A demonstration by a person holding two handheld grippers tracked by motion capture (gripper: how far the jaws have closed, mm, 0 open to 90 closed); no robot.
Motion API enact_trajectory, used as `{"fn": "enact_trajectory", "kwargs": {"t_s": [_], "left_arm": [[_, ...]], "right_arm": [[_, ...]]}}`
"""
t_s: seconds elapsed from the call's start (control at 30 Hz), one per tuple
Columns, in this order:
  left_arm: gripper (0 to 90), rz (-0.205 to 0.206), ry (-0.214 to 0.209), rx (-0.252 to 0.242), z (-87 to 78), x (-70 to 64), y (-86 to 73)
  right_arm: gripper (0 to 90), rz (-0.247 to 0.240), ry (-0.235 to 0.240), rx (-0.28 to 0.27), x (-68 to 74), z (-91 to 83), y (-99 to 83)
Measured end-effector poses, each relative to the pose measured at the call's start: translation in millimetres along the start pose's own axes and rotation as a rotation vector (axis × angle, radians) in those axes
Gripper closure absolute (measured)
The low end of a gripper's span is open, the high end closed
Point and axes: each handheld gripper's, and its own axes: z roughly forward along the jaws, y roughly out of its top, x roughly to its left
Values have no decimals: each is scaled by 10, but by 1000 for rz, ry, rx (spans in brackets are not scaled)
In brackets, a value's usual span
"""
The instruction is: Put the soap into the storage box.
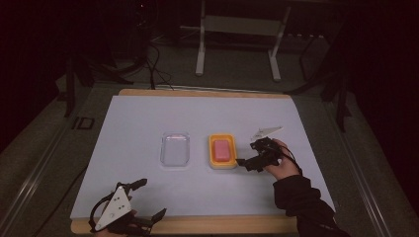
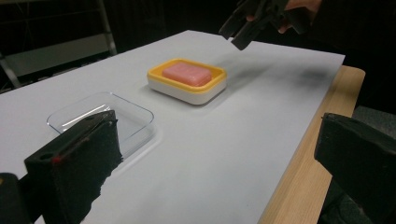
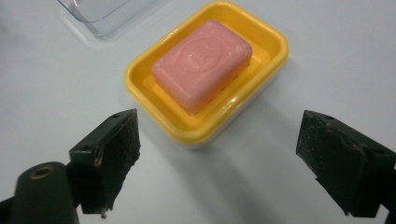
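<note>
A wooden table (image 1: 197,224) carries a large white sheet (image 1: 148,123) that covers nearly all of its top. Near the middle of the sheet lies a clear, shallow plastic tray with rounded corners (image 1: 175,149). Just beside it, on its right in the high view, stands a yellow rectangular soap dish with a white base (image 1: 222,164). A pink rectangular bar of soap (image 1: 222,149) lies inside this dish.

The right gripper (image 1: 247,163), held in a hand with a dark sleeve, is near the right side of the soap dish and is pointing toward it. In the right gripper view its two black jaws are wide apart and hold nothing, with the dish just ahead between them. The left gripper (image 1: 150,200) is at the near left edge of the table, well apart from both containers. Its jaws are also spread wide and empty.
</note>
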Motion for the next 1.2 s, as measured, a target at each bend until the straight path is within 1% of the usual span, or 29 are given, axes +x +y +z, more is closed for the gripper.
{"fn": "enact_trajectory", "kwargs": {"t_s": [0.07, 0.1, 0.23, 0.4, 0.47, 0.6, 0.63, 0.67, 0.7, 0.77, 0.8, 0.9, 0.97, 1.07, 1.1, 1.17, 1.2], "left_arm": [[8, 2, 1, 0, -3, -3, 0], [7, 2, 1, -1, -4, -4, 0], [7, 1, 2, -1, -3, -2, -1], [8, 2, 1, 0, -4, -5, 0], [8, 2, 1, -1, -4, -5, 1], [7, 2, 4, 1, -4, -5, 1], [7, 2, 3, 1, -4, -4, 1], [7, 2, 3, 2, -3, -5, 1], [8, 2, 2, 2, -3, -6, 1], [7, 4, 1, 2, -4, -8, 2], [8, 5, 1, 2, -4, -8, 2], [7, 5, 2, 3, -3, -8, 2], [8, 5, 2, 4, -2, -9, 2], [7, 3, 3, 5, 1, -12, 2], [7, 4, 4, 5, 1, -12, 3], [7, 4, 3, 5, -3, -12, 4], [8, 4, 3, 5, -4, -12, 5]], "right_arm": [[132, -3, -6, -3, 4, -26, -44], [133, -9, -20, -7, 13, -47, -72], [132, 0, -26, -8, 26, -96, -158], [132, 11, -61, -22, 56, -158, -271], [132, 20, -73, -26, 66, -184, -310], [131, 49, -125, -42, 89, -213, -409], [131, 56, -146, -49, 91, -220, -435], [131, 66, -158, -61, 95, -231, -462], [131, 79, -158, -73, 95, -238, -489], [131, 93, -173, -91, 93, -260, -542], [130, 104, -169, -96, 89, -273, -566], [131, 139, -185, -117, 79, -326, -641], [130, 152, -177, -135, 70, -358, -693], [131, 136, -186, -149, 65, -392, -751], [131, 141, -189, -150, 62, -403, -765], [131, 159, -177, -159, 57, -412, -793], [131, 160, -180, -162, 59, -410, -809]]}}
